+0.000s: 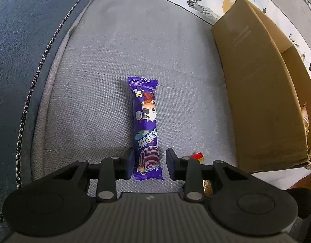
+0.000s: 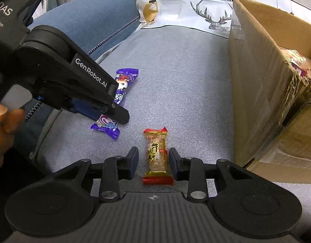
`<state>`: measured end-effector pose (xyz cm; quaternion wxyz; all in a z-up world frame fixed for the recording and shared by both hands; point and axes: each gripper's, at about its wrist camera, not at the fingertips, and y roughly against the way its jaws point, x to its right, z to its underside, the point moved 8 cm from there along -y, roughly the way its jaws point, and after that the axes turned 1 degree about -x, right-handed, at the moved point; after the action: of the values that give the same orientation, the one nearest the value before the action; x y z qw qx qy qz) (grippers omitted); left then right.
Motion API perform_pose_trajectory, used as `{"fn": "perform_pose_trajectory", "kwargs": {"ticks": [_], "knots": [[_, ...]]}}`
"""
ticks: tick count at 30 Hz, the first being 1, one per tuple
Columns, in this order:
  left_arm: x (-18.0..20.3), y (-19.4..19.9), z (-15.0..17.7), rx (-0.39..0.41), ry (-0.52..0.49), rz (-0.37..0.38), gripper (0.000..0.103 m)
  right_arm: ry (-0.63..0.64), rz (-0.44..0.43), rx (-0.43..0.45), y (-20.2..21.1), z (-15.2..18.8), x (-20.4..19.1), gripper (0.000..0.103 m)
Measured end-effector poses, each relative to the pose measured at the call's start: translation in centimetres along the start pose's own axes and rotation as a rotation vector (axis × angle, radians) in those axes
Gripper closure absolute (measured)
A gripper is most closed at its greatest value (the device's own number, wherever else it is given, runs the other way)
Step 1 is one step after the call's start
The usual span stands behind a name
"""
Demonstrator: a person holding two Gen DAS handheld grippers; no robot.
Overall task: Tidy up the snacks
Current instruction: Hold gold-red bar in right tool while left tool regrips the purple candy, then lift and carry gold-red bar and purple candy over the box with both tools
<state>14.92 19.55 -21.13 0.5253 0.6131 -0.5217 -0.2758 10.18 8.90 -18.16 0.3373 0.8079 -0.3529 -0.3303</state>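
1. The purple snack bar [image 1: 147,128] lies flat on the grey sofa cushion [image 1: 98,85], lengthwise away from the left wrist camera, toward the cushion's left edge.
2. The left claw [image 1: 149,163] straddles the near end of the purple snack bar. Its jaws stand partly open: one pad sits just beside the wrapper on the left, the other stands clear on the right. Neither pad presses on the wrapper.
3. The gold candy [image 2: 157,156], with red wrapper ends, lies flat on the same cushion, near its front edge and between the purple snack bar and the cardboard box [image 2: 262,77].
4. The right claw [image 2: 153,163] straddles the gold candy. Its jaws stand partly open, with a gap on each side of the wrapper. Nothing is gripped.
5. The cardboard box stands at the right edge of the cushion, top open. Packaged snacks [image 2: 299,62] show inside it.
6. A person's hand [image 2: 3,117] holds the left claw's body at the left of the right wrist view.
7. A blue sofa armrest [image 1: 23,40] with a metal chain [image 1: 41,60] borders the cushion's left edge.
8. A white cloth with a deer print [image 2: 216,18] lies along the cushion's far edge.
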Motion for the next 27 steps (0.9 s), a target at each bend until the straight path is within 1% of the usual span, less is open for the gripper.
{"fn": "perform_pose_trajectory", "kwargs": {"ticks": [2, 4, 5, 6, 7, 9, 11, 14, 16, 20, 24, 27], "knots": [[-0.1, 0.3, 0.3, 0.000, -0.005, -0.007, 0.066, 0.010, 0.005, 0.000, 0.0, 0.1, 0.0, 0.070], [0.0, 0.4, 0.3, 0.000, -0.012, -0.016, 0.066, 0.028, 0.023, 0.003, 0.0, 0.1, -0.1, 0.082], [0.1, 0.3, 0.2, 0.001, -0.017, -0.022, 0.067, 0.043, 0.037, 0.005, 0.0, 0.2, -0.1, 0.084], [0.1, 0.3, 0.2, 0.003, -0.021, -0.028, 0.074, 0.053, 0.038, 0.009, 0.1, 0.2, -0.1, 0.085], [0.2, 0.3, 0.2, 0.006, -0.027, -0.037, 0.077, 0.054, 0.037, 0.011, 0.2, 0.2, -0.2, 0.085], [0.4, 0.6, 0.2, 0.016, -0.039, -0.038, 0.077, 0.055, 0.032, 0.020, 0.5, 0.1, -0.2, 0.085], [0.4, 1.1, 0.2, 0.043, -0.051, -0.041, 0.077, 0.062, 0.036, 0.035, 1.1, 0.1, -0.2, 0.085], [0.3, 2.6, 0.2, 0.105, -0.051, -0.016, 0.077, 0.061, 0.040, 0.070, 2.3, -0.2, -0.2, 0.085], [0.2, 3.9, 0.1, 0.163, -0.049, 0.012, 0.077, 0.059, 0.043, 0.101, 3.3, -0.6, -0.2, 0.085], [0.3, 6.5, 0.1, 0.283, -0.063, 0.054, 0.077, 0.064, 0.037, 0.190, 5.8, -1.5, -0.4, 0.085], [0.7, 8.5, 0.3, 0.379, -0.074, 0.060, 0.077, 0.079, 0.030, 0.281, 8.1, -2.3, -0.5, 0.085], [1.1, 9.4, 0.4, 0.419, -0.081, 0.063, 0.077, 0.084, 0.024, 0.344, 9.5, -2.7, -0.4, 0.085]]}}
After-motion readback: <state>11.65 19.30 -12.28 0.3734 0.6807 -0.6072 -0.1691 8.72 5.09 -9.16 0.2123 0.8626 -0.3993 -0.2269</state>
